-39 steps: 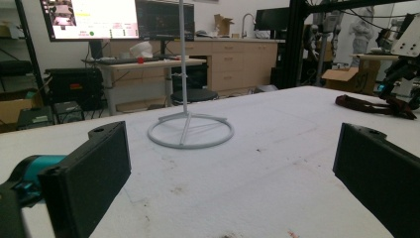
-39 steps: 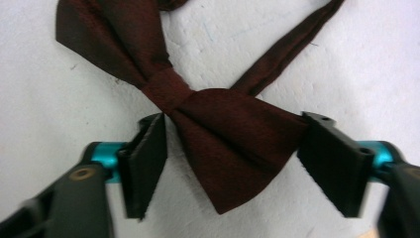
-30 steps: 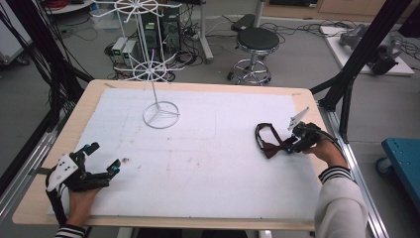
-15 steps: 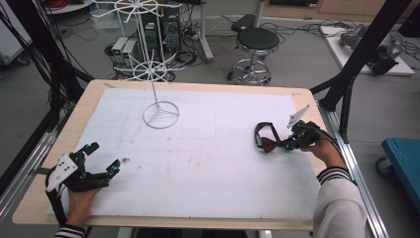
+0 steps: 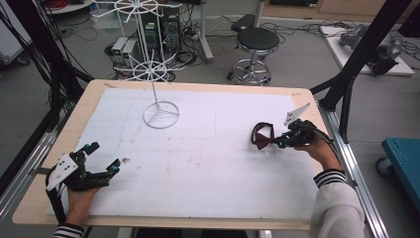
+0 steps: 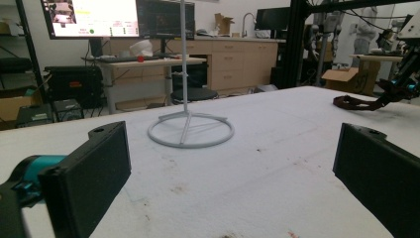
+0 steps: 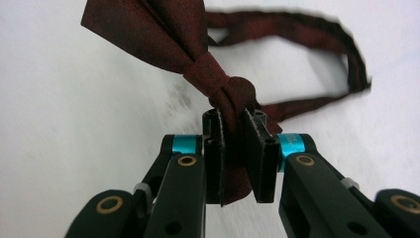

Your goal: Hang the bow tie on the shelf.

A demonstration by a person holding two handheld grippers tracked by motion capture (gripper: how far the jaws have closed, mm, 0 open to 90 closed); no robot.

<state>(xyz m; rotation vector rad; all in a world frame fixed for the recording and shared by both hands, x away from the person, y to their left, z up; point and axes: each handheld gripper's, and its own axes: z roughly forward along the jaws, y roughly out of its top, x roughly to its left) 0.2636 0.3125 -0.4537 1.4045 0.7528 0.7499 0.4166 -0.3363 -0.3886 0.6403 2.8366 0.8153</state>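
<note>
A dark red bow tie (image 5: 261, 136) with its neck strap looped lies on the white mat at the table's right side. My right gripper (image 5: 279, 143) is shut on it. In the right gripper view the pads (image 7: 214, 148) pinch the cloth just behind the knot of the bow tie (image 7: 218, 84), and the strap curls away beyond. My left gripper (image 5: 104, 156) rests near the front left corner, open, with nothing between its jaws. From the left gripper (image 6: 235, 158) the bow tie (image 6: 354, 102) shows far off to the right.
A white wire stand (image 5: 161, 114) with a ring base and a tall post stands at the back left of the mat; its base ring (image 6: 190, 131) lies ahead of the left gripper. The table (image 5: 198, 87) has a wooden rim. A black stool (image 5: 257, 39) stands behind it.
The right gripper has drawn in slightly onto the bow tie, and the tie's loop has shifted a little. The left gripper has kept still.
</note>
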